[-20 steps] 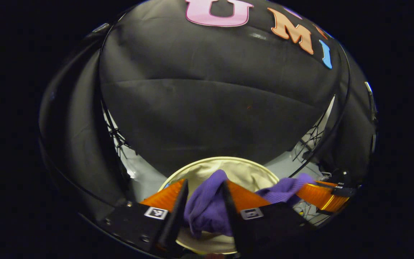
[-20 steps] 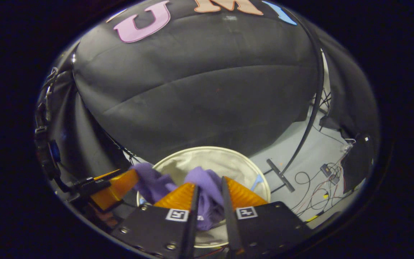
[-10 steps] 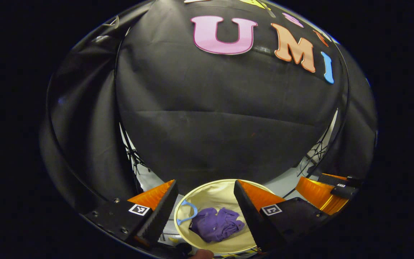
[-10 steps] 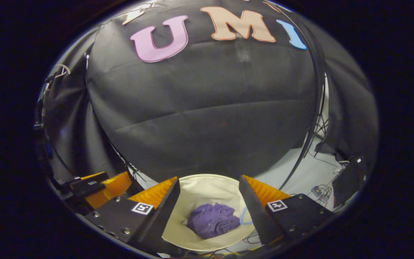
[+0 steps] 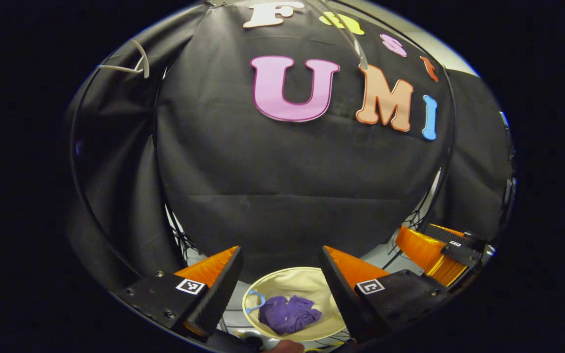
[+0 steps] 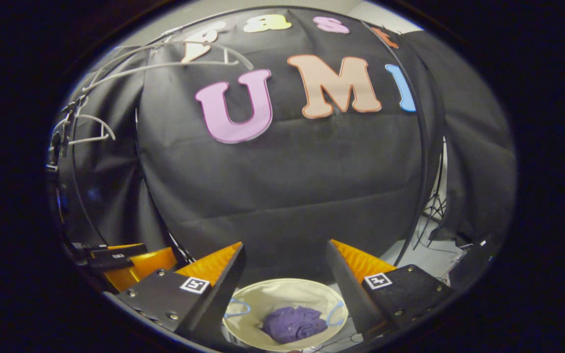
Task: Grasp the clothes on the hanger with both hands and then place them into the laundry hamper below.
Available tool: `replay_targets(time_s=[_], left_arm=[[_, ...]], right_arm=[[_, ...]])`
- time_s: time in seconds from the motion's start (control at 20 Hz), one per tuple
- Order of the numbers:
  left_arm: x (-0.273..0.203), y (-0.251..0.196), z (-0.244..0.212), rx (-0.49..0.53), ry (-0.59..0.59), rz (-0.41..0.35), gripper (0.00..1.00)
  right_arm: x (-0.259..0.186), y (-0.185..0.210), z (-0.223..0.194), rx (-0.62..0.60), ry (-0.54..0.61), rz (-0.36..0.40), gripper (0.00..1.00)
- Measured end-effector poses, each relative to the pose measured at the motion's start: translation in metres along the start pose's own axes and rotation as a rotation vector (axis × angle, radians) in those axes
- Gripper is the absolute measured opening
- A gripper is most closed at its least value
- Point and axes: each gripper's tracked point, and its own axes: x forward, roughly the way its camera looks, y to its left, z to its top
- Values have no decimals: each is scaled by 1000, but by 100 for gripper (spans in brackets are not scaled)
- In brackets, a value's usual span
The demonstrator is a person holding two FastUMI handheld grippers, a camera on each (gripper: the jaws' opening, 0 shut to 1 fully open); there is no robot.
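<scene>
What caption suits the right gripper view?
Open right gripper above the hamper, purple clothes crumpled inside.

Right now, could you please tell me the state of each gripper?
Left gripper: open, holding nothing; the crumpled purple garment lies in the round cream fabric hamper below.
Right gripper: open, holding nothing.

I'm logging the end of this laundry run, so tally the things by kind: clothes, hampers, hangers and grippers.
Clothes: 1, purple, bunched in the hamper.
Hampers: 1.
Hangers: 2, bare.
Grippers: 2, left and right, fingers apart.
Total: 6.
</scene>
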Motion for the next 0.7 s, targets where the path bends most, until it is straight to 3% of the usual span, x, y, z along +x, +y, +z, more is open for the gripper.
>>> replay_targets(time_s=[0.2, 0.3, 0.35, 0.45, 0.7], left_arm=[[-26, -7, 37, 32, -65, 15, 93], [-26, -11, 61, 29, -108, 8, 96], [-31, -14, 70, 24, -120, 9, 93], [-43, -18, 95, 13, -166, 5, 96], [-70, -14, 152, -1, -262, 14, 93]], right_arm=[[-14, 7, 37, -18, -72, 12, 99], [-21, 11, 55, -35, -96, 17, 100], [-24, 12, 62, -35, -110, 20, 99], [-36, 16, 83, -33, -152, 36, 99], [-67, 22, 135, -53, -248, 53, 99]])
